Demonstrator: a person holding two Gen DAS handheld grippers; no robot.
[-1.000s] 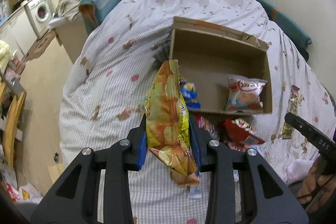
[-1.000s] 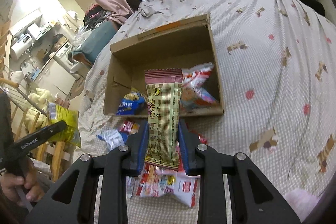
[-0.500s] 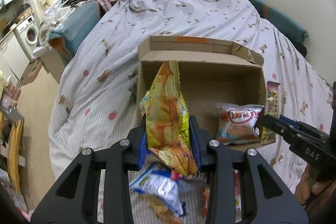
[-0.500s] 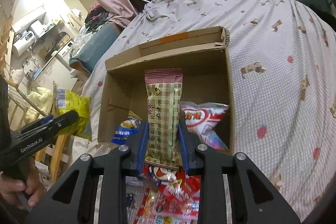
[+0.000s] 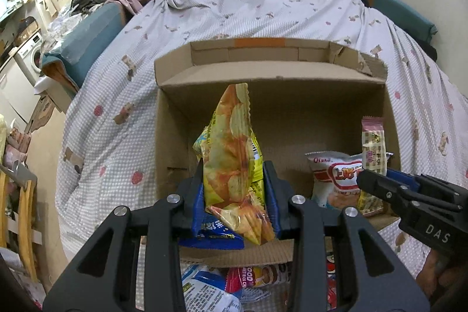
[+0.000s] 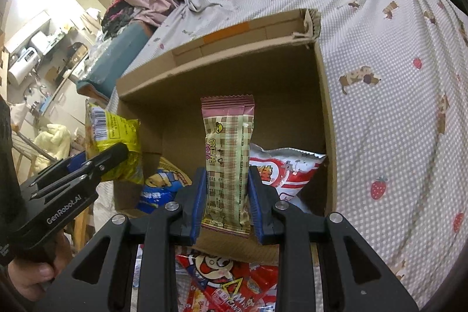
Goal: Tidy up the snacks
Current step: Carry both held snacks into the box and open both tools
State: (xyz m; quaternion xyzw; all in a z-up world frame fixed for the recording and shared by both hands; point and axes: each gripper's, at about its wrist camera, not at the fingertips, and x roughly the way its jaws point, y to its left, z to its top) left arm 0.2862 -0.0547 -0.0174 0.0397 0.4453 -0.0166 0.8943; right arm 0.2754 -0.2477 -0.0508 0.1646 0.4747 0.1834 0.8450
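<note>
An open cardboard box point(image 5: 292, 113) point(image 6: 324, 113) lies on the bed. My left gripper point(image 5: 234, 195) is shut on a yellow-orange chips bag point(image 5: 231, 160) held upright over the box's near left part; from the right wrist view that bag point(image 6: 117, 133) shows at the left. My right gripper point(image 6: 225, 201) is shut on a pink and green wafer pack point(image 6: 228, 160), upright over the box's near edge; the same pack point(image 5: 372, 142) appears at the right in the left wrist view. Inside the box lie a white and red snack bag point(image 5: 333, 177) point(image 6: 283, 171) and a blue bag point(image 6: 158, 189).
Loose snack packets lie on the bedspread in front of the box: a blue one point(image 5: 204, 291), red ones point(image 6: 228, 282) point(image 5: 257, 277). The patterned bedspread point(image 5: 263, 5) stretches beyond. Left of the bed are a teal cushion point(image 5: 87, 43), a washing machine point(image 5: 32, 54) and clutter.
Both grippers have moved forward and slightly down toward the box, each still holding its snack. The box now fills the middle of both views; loose packets have slid under the grippers.
</note>
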